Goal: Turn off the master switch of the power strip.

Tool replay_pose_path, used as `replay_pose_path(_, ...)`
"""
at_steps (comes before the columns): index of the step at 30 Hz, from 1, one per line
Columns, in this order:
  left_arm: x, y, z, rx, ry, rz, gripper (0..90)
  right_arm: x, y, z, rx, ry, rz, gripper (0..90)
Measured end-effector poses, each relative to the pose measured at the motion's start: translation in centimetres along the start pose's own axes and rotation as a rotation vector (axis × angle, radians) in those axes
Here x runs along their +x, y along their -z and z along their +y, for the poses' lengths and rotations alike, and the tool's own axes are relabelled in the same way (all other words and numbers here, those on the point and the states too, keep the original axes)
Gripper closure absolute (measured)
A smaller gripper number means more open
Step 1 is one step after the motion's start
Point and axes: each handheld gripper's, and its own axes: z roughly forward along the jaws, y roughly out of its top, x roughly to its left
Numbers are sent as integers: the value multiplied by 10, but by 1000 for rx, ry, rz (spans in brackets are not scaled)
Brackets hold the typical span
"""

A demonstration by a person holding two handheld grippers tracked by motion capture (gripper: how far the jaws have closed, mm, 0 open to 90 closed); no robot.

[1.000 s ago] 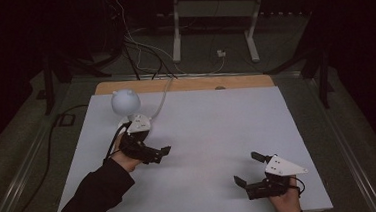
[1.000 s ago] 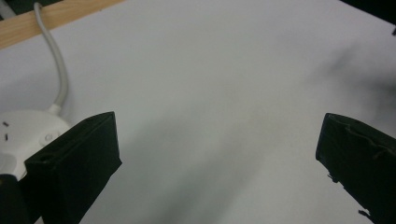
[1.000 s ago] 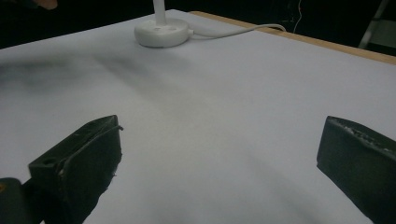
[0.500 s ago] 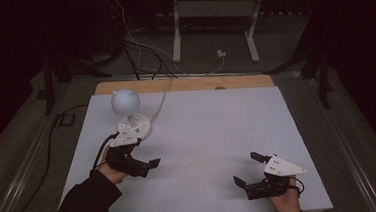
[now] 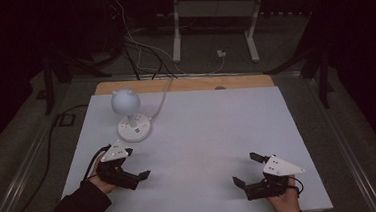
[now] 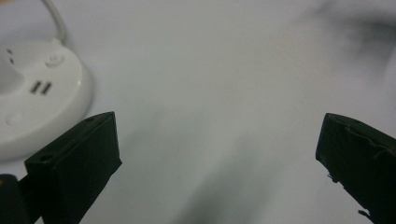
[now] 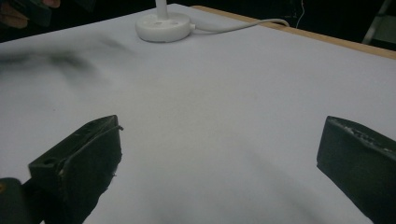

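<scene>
A person in a dark sleeve (image 5: 75, 210) grips two black handheld grippers, the left gripper (image 5: 131, 177) and right gripper (image 5: 245, 171), each topped by a pale grey three-cornered plate; a black cable (image 5: 91, 163) loops from the left one

I see a white desk lamp with a globe-shaped head (image 5: 126, 100) standing upright on its round white base (image 5: 134, 128) at the table's far left. The base carries sockets and a button, and its white cord (image 5: 161, 100) runs off the far edge.

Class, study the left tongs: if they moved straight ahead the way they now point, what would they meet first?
Probably nothing but bare white table. The left tongs stand open over it, and the lamp base lies off to one side of their line, though depth is hard to judge.
</scene>
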Motion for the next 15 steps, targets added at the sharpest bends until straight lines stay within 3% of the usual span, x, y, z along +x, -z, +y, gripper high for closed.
replay_pose_path(11,2,7,-38,43,4,-20,4,0,-1,-1,8,-3,2,0)
replay_pose_path(15,4,10,-50,38,33,-41,4,0,-2,-1,8,-5,2,0)
